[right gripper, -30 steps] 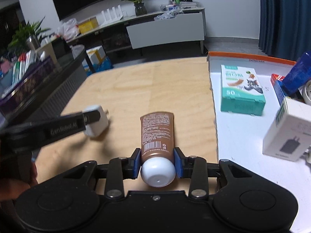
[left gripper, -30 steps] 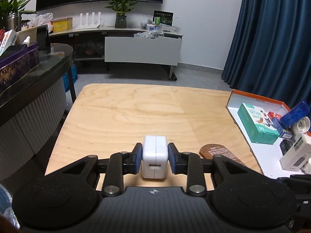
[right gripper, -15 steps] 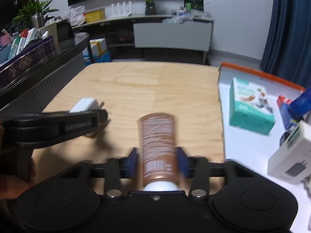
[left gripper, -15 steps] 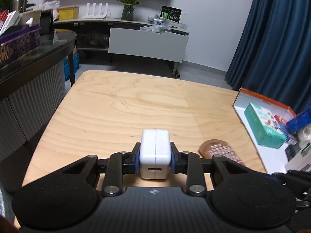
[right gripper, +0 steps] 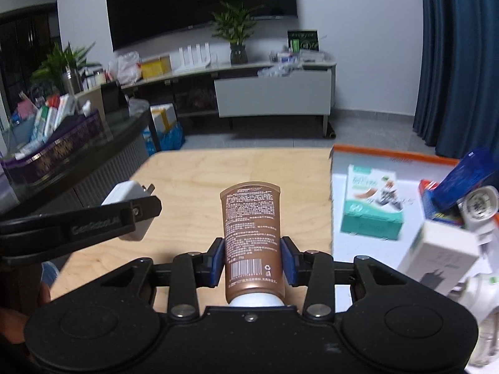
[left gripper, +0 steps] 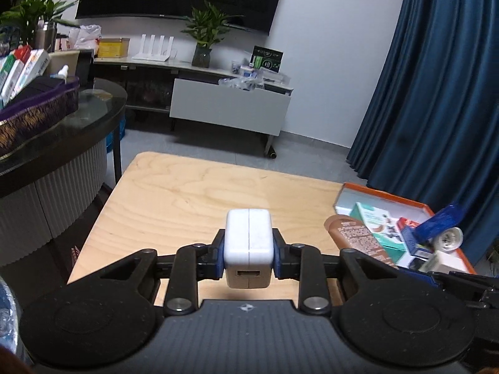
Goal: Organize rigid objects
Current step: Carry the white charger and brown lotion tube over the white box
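My left gripper point(left gripper: 248, 257) is shut on a white plug-in charger point(left gripper: 248, 240), held above the wooden table point(left gripper: 187, 193) with its USB port facing the camera. In the right wrist view the same charger point(right gripper: 124, 193) shows at the left, behind the left gripper's black finger point(right gripper: 137, 215). A brown tube point(right gripper: 251, 227) with a white cap is held lengthwise off the table by my right gripper point(right gripper: 252, 260), which is shut on it. Its blue pads press the tube's lower body. The tube's far end point(left gripper: 352, 237) also shows in the left wrist view.
An orange-rimmed white tray point(right gripper: 389, 157) lies on the table's right side. It holds a green box point(right gripper: 371, 208), a white charger box point(right gripper: 443, 258), a blue packet point(right gripper: 467, 177) and other small items. A dark counter point(left gripper: 62, 143) stands to the left.
Both grippers have risen off the table with the charger and the tube. The tube now sits deeper between the right pads, its cap back by the gripper body.
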Motion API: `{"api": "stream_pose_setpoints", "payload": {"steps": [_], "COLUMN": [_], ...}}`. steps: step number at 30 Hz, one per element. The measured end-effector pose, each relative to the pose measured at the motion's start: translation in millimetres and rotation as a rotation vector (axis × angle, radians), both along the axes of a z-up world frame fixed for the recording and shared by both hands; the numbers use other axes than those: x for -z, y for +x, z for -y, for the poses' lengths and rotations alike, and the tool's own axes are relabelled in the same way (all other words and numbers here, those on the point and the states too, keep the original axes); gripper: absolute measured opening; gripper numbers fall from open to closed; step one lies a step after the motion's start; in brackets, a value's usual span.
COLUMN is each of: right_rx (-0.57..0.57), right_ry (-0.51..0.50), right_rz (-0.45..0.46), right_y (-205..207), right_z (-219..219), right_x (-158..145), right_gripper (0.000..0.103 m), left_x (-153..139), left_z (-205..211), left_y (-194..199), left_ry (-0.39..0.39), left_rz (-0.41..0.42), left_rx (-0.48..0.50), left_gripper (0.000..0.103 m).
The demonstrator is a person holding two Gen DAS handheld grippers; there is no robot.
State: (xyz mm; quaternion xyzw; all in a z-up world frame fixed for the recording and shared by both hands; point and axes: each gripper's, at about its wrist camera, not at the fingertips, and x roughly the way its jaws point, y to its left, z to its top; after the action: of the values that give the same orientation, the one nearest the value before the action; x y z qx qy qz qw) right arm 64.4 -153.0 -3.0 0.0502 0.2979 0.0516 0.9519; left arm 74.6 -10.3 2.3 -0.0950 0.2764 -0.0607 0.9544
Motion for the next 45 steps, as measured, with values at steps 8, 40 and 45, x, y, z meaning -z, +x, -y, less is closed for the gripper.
{"api": "stream_pose_setpoints", "payload": {"steps": [8,40,45], "right_rx": [0.035,0.389,0.373], "right_ry": [0.016,0.038,0.042], "right_rz": [0.054,0.133,0.124], "right_y": [-48.7,-132.5,-132.8], "right_z": [31.0,185.8,182.3], "right_x": [-26.0,-34.6,-34.2], "right_gripper": [0.047,0.047,0.047], "left_x": [-20.9,-19.2,-20.7], "left_z": [24.1,153.2,154.9], "left_y": [-34.7,-45.7,-47.4], "left_ry": [-0.040,-0.027,-0.028], "left_rz": [0.028,0.031,0.026], "left_rx": [0.047,0.365,0.350], "left_gripper": [0.029,0.029,0.029]}}
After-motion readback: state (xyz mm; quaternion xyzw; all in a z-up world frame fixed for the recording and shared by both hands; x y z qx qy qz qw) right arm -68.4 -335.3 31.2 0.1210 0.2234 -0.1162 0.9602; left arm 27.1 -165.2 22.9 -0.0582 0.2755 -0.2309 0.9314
